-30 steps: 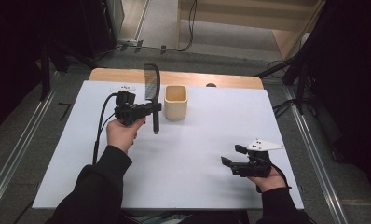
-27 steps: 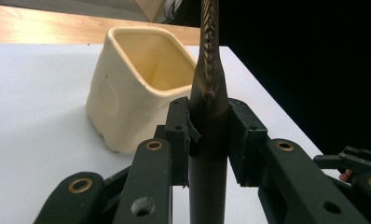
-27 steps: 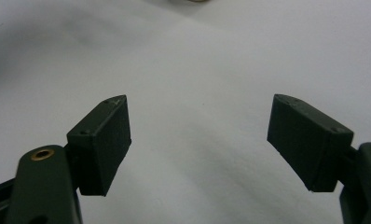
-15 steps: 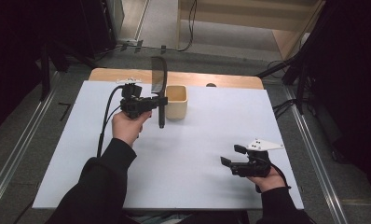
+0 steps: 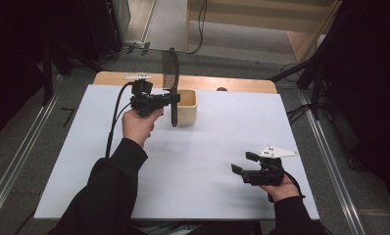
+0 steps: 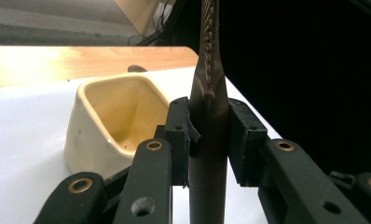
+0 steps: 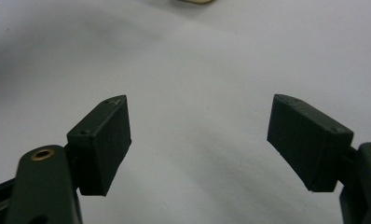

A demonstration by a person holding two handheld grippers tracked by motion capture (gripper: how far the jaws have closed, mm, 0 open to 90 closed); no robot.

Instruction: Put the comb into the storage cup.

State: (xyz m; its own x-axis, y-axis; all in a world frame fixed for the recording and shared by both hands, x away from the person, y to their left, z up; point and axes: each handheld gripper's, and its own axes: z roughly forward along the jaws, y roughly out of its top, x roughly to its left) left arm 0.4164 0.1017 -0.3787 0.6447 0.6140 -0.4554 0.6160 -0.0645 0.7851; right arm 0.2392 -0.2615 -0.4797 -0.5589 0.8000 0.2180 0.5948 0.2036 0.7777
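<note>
The left gripper has its fingers clenched on the dark handle of a long knife, the two black pads pressing it from either side in the left gripper view. The knife stands upright in that grip: in the high view its handle end hangs below the fingers, clear of the tabletop, and its blade rises above them, dark against the floor beyond the table's far edge. In the left gripper view the blade's thin edge faces the camera and shows a wavy pattern along it. Just beside the knife, on its right in the high view, sits a cream-coloured square cup with its mouth open upward; the same cup lies to the left of the fingers in the left gripper view, near the knife but apart from it. The person's left hand holds this gripper over the far part of the white tabletop, the dark sleeve running back toward the near edge and a cable trailing down from the gripper. Well apart, at the near right of the tabletop, the right gripper rests low in the person's right hand, its fingers released and spread wide, with bare white surface between them.
</note>
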